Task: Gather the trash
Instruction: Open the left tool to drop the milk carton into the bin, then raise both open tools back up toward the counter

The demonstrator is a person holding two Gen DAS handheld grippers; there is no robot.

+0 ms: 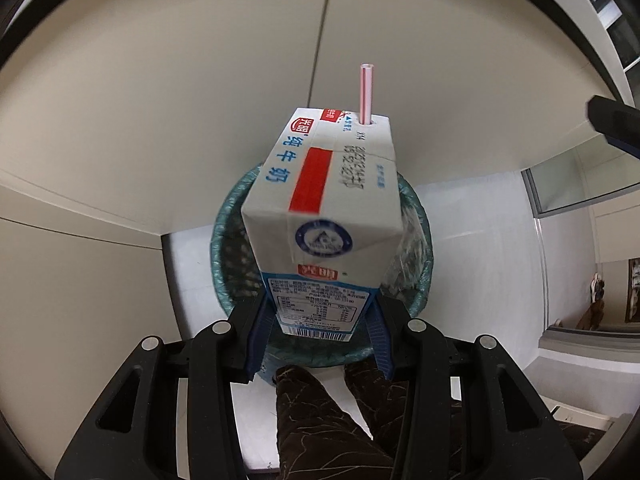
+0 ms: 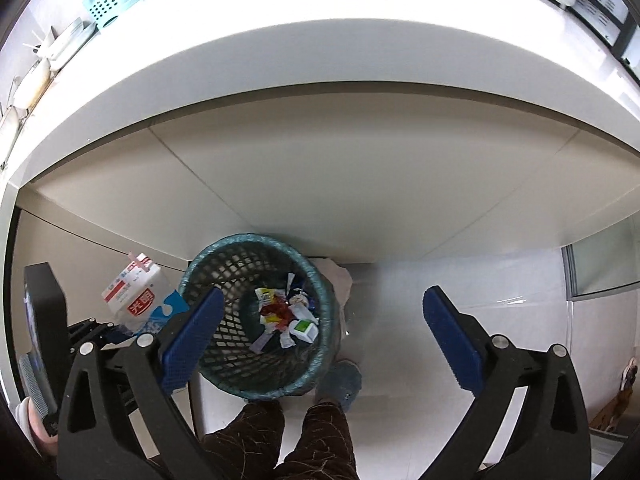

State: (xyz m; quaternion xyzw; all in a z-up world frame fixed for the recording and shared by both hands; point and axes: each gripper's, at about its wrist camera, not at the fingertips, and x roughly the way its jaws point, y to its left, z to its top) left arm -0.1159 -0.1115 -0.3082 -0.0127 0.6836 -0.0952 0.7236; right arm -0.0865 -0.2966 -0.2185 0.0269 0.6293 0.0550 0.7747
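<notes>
Above green mesh bin (image 1: 224,240): left gripper (image 1: 320,320) clamps boxy carton (image 1: 324,200) lengthwise, straw (image 1: 367,94) end pointing away; right gripper (image 2: 320,320) wide, empty.

From my left wrist cam the milk carton (image 1: 320,216) blocks most of the bin (image 1: 224,248), so I can't see inside. The wrappers (image 2: 286,314) on the right cam are too small to read.
</notes>
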